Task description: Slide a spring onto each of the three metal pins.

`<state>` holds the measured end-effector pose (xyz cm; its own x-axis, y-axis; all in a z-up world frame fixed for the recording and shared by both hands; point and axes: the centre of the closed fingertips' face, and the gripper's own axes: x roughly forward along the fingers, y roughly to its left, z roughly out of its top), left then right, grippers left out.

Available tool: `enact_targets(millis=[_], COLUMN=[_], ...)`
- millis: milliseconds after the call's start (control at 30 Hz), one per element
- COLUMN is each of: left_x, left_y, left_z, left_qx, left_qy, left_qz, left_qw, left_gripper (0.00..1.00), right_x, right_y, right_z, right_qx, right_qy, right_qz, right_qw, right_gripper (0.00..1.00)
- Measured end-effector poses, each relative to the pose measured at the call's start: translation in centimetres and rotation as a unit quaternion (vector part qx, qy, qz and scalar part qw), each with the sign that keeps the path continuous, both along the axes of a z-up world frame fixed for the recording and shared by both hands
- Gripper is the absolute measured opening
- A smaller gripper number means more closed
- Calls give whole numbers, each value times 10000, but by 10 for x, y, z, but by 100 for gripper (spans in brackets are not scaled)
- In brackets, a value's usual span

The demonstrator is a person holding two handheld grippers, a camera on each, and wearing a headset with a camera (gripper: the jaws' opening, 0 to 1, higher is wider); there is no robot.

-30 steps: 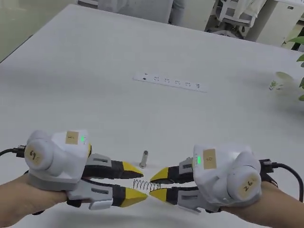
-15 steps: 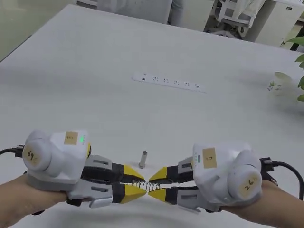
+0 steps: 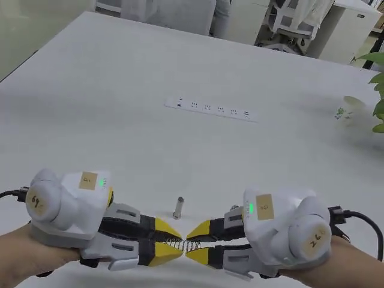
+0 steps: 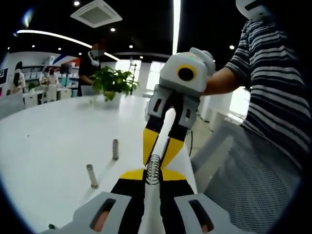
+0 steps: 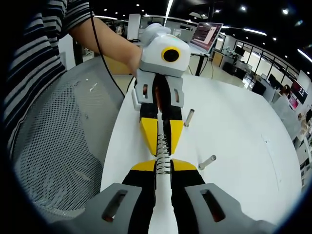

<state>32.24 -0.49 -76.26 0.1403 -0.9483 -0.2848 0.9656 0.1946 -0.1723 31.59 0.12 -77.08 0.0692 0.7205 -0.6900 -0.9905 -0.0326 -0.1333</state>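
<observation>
1. Workbench (image 3: 120, 90): pale top, running out ahead of both tongs. A power strip (image 3: 211, 110) lies well beyond their tips.
2. Left gripper (image 3: 177, 242) and right gripper (image 3: 189, 244): held low at the near edge and pointed at each other, yellow tips almost meeting. Both read as clenched, each pinching one end of the same spring. Neither has let go.
3. Pins: in the head view one pin (image 3: 179, 207) stands upright just beyond the meeting tips, clear of them.
   - The left gripper view shows a nearer pin (image 4: 91, 175) and a farther pin (image 4: 115, 149), both off to the side of its jaws.
   - The nearer pin looks bare. The farther pin looks faintly ribbed, but it is too small to say whether a spring sits on it.
   - I cannot place a third pin with any confidence.
4. Spring (image 5: 163, 153): a short coil bridging the gap between the two pairs of tips, lifted off the bench and touching no pin.
5. Progress, as judged:
   - This spring is picked up but not yet seated.
   - No pin is confirmed as loaded.
   - Left to do: pass the spring to one gripper, line it up over a pin, slide it down, then repeat for the remaining pins.
</observation>
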Motion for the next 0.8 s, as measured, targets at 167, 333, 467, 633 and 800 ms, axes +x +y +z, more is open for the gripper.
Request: enact_targets(millis=[167,333,467,633,800], left_x=[-4,-7,-9,-10,-10], left_y=[-2,-3,-2,-2,0], left_z=[-1,0,-1,-2,-2], left_qx=[31,-9,23,38,55], left_qy=[26,88,114,116,140], left_qz=[-124,-191,-207,-227,-203], left_qw=[9999,9998,9997,9997,9997], left_gripper=[2,2,2,2,2], right_x=[-3,-4,-5,-8,-8], right_y=[-2,-6,-11,-10,-9], right_z=[-2,-1,-5,-7,-6], right_qx=[-18,10,-32,14,59], right_qy=[121,183,247,318,250], right_qz=[-68,-160,-192,-196,-154], right_qw=[9999,9997,9995,9993,9996], right_gripper=[8,10,11,9,8])
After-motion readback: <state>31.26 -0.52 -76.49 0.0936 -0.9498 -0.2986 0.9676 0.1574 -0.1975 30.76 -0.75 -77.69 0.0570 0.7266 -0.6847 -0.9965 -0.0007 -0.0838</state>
